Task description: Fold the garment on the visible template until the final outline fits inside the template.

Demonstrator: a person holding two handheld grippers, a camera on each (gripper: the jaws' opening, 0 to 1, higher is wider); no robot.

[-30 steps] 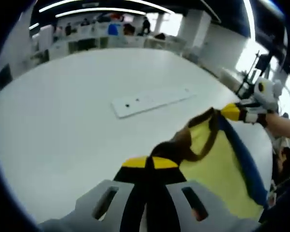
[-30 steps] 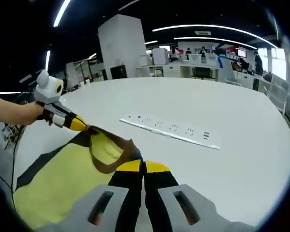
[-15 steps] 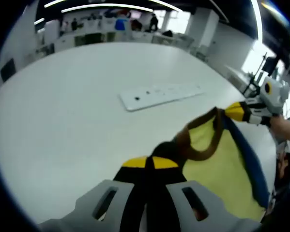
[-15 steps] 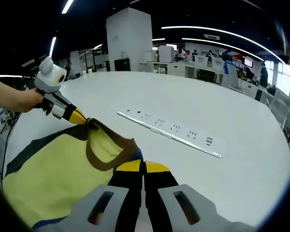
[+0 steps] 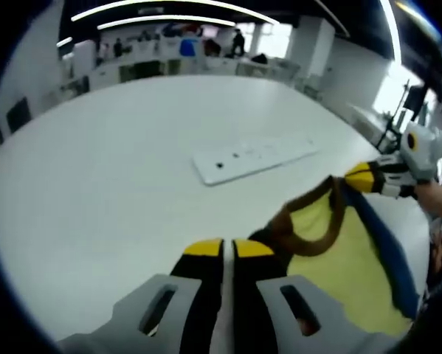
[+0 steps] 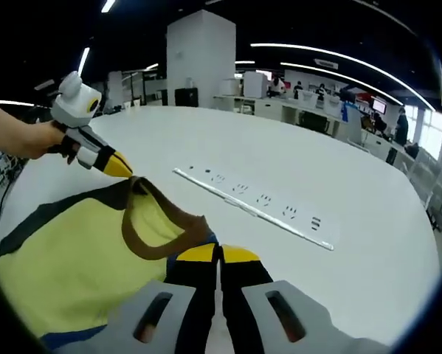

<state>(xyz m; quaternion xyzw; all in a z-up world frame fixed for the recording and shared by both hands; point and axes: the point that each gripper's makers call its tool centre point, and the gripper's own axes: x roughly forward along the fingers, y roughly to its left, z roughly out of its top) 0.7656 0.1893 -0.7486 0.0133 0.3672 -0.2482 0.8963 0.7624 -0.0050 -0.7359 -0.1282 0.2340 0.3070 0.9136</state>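
Note:
A yellow garment (image 5: 339,251) with a brown collar (image 5: 309,236) and dark blue side trim lies partly on the white table (image 5: 95,162). My left gripper (image 5: 228,247) stands with its jaws a narrow slit apart, the collar just to its right and outside them. In the right gripper view the left gripper (image 6: 121,167) hovers a little off the garment's (image 6: 66,258) shoulder corner. My right gripper (image 6: 219,253) is shut on the collar edge (image 6: 195,230). It shows as the right gripper (image 5: 353,177) in the left gripper view, pinching the far shoulder.
A long white power strip (image 5: 254,155) lies flat on the table beyond the garment, also seen as the power strip (image 6: 257,203). A hand (image 6: 21,136) holds the left gripper. Office desks and a white pillar (image 6: 202,63) stand far behind the table.
The left gripper has let go of the collar, which now lies beside its tips. In the right gripper view its tip has drawn slightly away from the garment's shoulder. The right gripper keeps its hold.

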